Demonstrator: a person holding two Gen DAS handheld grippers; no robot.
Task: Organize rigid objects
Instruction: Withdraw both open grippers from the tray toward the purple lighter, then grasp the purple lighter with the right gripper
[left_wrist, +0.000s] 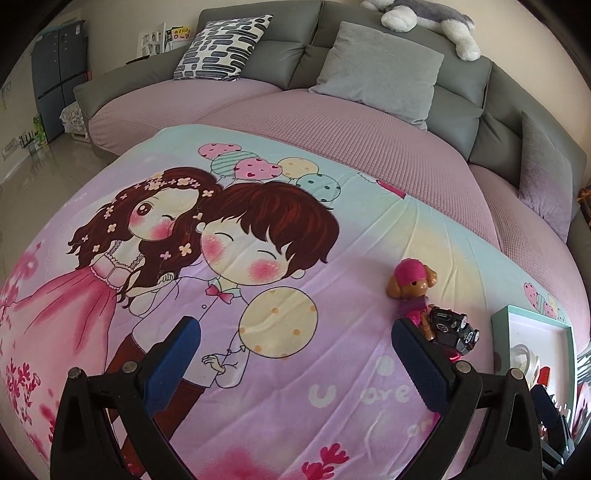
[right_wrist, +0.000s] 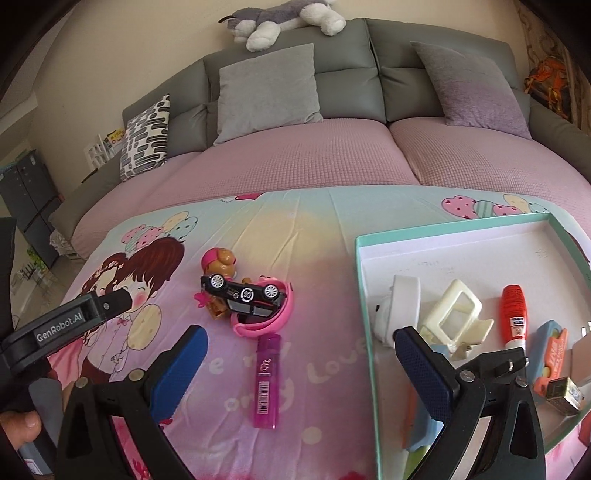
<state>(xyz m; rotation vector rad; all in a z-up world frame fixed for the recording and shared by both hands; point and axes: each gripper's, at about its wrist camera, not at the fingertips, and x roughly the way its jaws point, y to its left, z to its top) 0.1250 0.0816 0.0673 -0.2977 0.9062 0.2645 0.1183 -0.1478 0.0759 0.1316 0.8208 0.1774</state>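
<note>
A printed cartoon sheet (right_wrist: 317, 229) covers the front of a pink-covered sofa (right_wrist: 295, 155); its far edge runs straight across, and beyond it the pink seat lies bare up to the cushions. In the right wrist view the open stretch of sheet lies between the two blue-padded fingers, with only the pink lighter (right_wrist: 266, 380) on it at 12 o'clock, near. The teal-rimmed box (right_wrist: 364, 295) stands at 2 o'clock, its left wall running past the right finger.

The right gripper (right_wrist: 299, 347) hangs low over the sheet, level, jaws spread wide and empty. The left gripper (left_wrist: 295, 332) is likewise wide and empty; in the right wrist view it enters at 9 o'clock, with a thumb (right_wrist: 22, 421) of the holding hand at 8 o'clock.

Loose on the sheet, four things: one pink-capped dog figure (right_wrist: 219, 260), one black toy car (right_wrist: 242, 293) lying on its side against the figure, one pink curved piece (right_wrist: 273, 321) under the car, and the lighter. From the left wrist, figure and car sit at 2 o'clock, just beyond the right finger.

In the box: one white strap-like piece (right_wrist: 402, 295), one cream clip (right_wrist: 458, 310), one red-capped glue tube (right_wrist: 511, 314), one orange-and-blue item (right_wrist: 550, 350), one small gold box (right_wrist: 565, 393); others are hidden.
</note>
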